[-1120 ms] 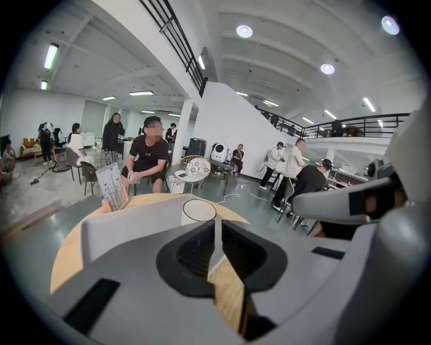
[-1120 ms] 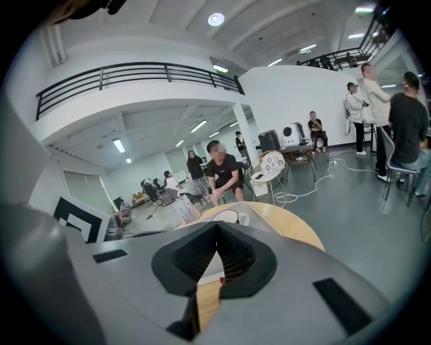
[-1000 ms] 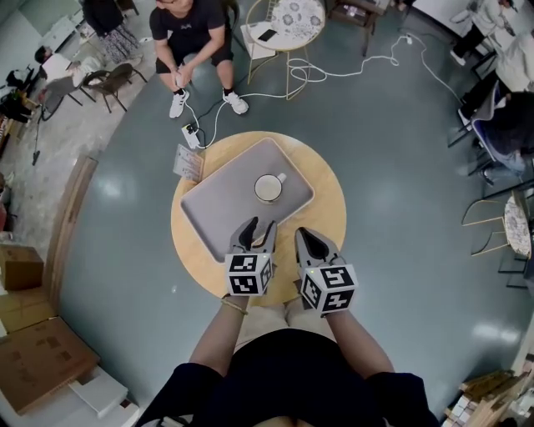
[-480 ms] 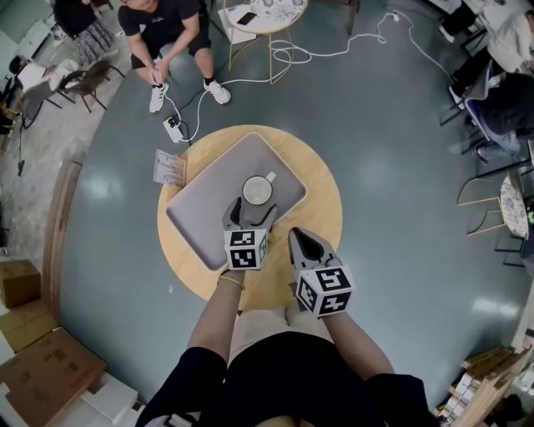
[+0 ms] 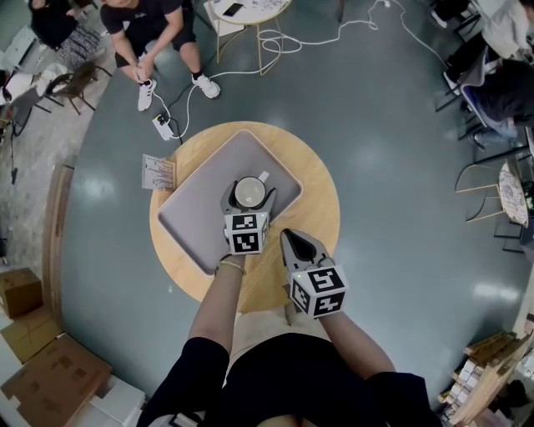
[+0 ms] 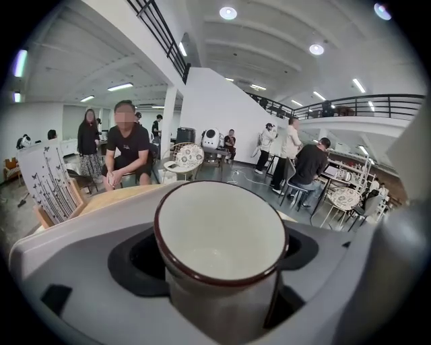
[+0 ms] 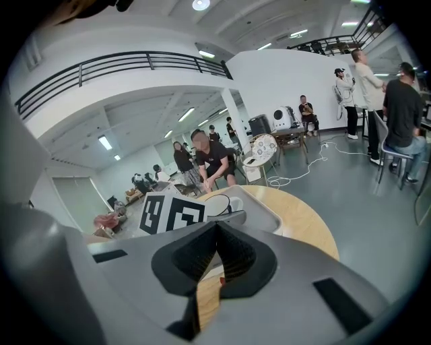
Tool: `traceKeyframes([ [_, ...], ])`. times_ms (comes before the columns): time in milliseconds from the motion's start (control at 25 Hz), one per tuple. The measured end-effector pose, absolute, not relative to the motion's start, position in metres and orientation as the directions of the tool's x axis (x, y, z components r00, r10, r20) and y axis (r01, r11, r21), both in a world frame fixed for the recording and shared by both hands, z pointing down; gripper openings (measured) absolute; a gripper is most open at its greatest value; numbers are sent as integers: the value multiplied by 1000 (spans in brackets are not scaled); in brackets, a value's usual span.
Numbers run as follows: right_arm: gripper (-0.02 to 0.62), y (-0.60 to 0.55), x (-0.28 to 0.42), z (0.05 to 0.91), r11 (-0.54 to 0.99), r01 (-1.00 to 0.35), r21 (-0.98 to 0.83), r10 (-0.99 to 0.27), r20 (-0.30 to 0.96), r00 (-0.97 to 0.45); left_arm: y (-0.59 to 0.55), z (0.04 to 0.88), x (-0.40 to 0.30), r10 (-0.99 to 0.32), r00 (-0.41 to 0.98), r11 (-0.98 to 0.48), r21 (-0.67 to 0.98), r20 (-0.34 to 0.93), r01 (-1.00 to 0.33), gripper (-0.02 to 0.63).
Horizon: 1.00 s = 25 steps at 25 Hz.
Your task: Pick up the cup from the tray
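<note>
A white cup (image 5: 249, 192) with a dark red rim stands on the grey tray (image 5: 192, 221), its handle pointing away from me. My left gripper (image 5: 249, 200) reaches over the tray with its jaws opening, one on each side of the cup. In the left gripper view the cup (image 6: 222, 236) fills the space between the jaws, with a dark gap showing at each side, so the pads do not press on it. My right gripper (image 5: 292, 240) hovers over the table's near right part, shut and empty; its tips (image 7: 215, 226) meet.
The tray lies on a round wooden table (image 5: 321, 208). A card stand (image 5: 158, 173) sits at the table's left edge. Beyond it a person (image 5: 142, 25) sits on a chair, with a power strip (image 5: 163, 127) and white cables on the floor.
The left gripper has moved forward over the tray to the cup and its jaws have spread around it. The right gripper has stayed near the table's front.
</note>
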State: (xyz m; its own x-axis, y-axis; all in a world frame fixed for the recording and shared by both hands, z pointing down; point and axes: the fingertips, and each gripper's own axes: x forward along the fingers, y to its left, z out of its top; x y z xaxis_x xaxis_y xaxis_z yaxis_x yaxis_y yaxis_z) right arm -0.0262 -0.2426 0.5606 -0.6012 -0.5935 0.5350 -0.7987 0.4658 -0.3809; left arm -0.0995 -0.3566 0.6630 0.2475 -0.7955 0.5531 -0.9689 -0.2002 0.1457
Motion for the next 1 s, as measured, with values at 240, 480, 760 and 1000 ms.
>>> traceKeyframes([
  [240,8,-240,-24,567,459,-801,-384,-586,547,-598,-363,664,-98,-810,236,-199,127,536,-972,420],
  [480,8,-236,-24,568,458,-802,-384,-586,549,-596,-364,665,-100,-808,227,-190,124,544,-974,420],
  [760,8,-237,-20,564,459,-804,-378,-595,542,-594,-363,661,-102,-807,231,-174,156,543,-972,420],
  [1000,8,-236,-19,557,470,-799,-375,-600,529,-601,-350,635,-97,-820,249,-199,151,516,-968,420],
])
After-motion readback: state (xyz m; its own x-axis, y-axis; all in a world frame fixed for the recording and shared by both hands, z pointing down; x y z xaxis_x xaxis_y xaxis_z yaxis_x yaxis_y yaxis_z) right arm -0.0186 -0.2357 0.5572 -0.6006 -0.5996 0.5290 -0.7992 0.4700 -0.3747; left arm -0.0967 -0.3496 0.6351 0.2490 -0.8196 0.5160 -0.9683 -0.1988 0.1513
